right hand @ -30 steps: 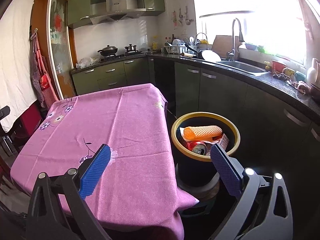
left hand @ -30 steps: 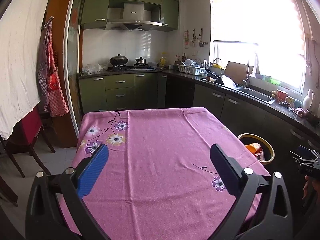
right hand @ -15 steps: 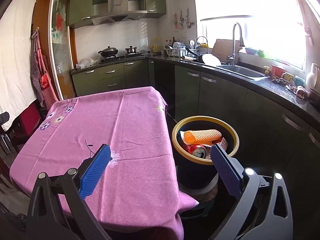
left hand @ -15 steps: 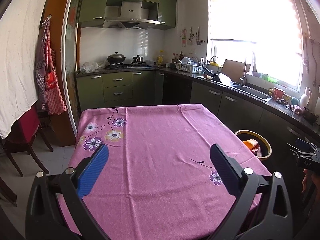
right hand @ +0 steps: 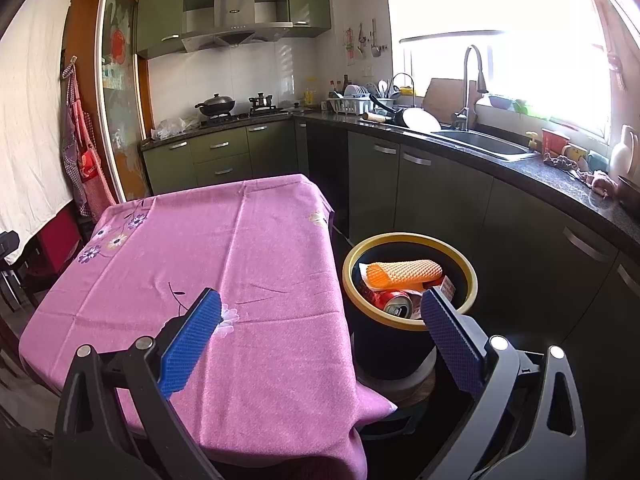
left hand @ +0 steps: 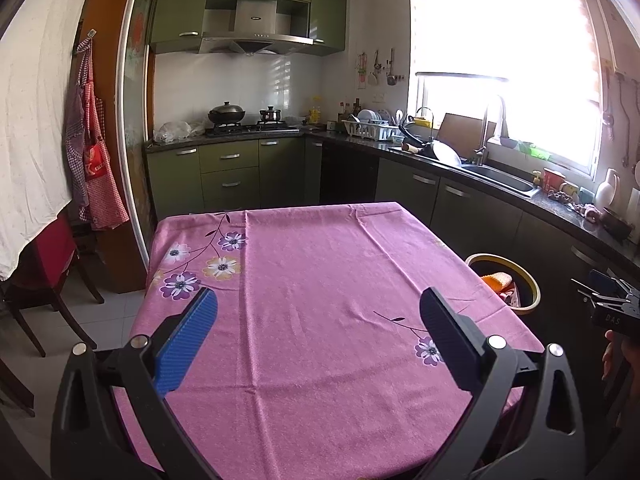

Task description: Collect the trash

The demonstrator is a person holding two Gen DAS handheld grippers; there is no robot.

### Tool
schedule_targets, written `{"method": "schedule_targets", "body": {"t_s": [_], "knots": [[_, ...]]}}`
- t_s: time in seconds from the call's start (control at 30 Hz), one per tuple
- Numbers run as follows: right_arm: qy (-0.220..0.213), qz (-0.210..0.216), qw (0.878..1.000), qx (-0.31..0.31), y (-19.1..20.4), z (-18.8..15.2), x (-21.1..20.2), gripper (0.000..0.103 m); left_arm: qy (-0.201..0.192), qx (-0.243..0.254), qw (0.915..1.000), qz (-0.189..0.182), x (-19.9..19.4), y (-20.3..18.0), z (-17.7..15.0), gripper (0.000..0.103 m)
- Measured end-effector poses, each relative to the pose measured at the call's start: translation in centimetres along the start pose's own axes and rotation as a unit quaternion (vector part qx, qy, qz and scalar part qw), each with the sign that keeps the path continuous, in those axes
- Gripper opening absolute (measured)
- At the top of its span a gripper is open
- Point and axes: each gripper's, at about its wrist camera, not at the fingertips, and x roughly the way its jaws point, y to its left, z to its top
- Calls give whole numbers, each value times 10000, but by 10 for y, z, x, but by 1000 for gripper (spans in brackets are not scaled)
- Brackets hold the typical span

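A black bin with a yellow rim (right hand: pixel 412 240) stands on the floor beside the table's right edge; it also shows in the left wrist view as the bin (left hand: pixel 532 286). Inside lie an orange foam net (right hand: pixel 404 273), a red drink can (right hand: pixel 394 300) and some paper wrappers. My right gripper (right hand: pixel 320 312) is open and holds nothing, hovering above the table corner and the bin. My left gripper (left hand: pixel 318 308) is open and holds nothing above the pink flowered tablecloth (left hand: pixel 320 280). The other hand-held gripper (left hand: pixel 612 304) and a hand show at the right edge of the left wrist view.
Green cabinets and a dark counter (right hand: pixel 520 168) with a sink (right hand: pixel 480 146) run along the right. A stove with pots (left hand: pixel 228 114) stands at the back. A chair (left hand: pixel 44 264) with red cloth is left of the table, under a white sheet.
Both grippers have pulled back and risen slightly, so the table and the bin look a little farther away. Both stay open.
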Motion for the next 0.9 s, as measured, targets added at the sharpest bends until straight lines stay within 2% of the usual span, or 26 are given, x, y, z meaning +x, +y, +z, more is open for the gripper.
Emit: {"method": "schedule_targets", "body": {"t_s": [0.9], "knots": [[49,37,10000,-38,5,-3,6,98,102,2,9999,-25,6,0,-4,97]]}}
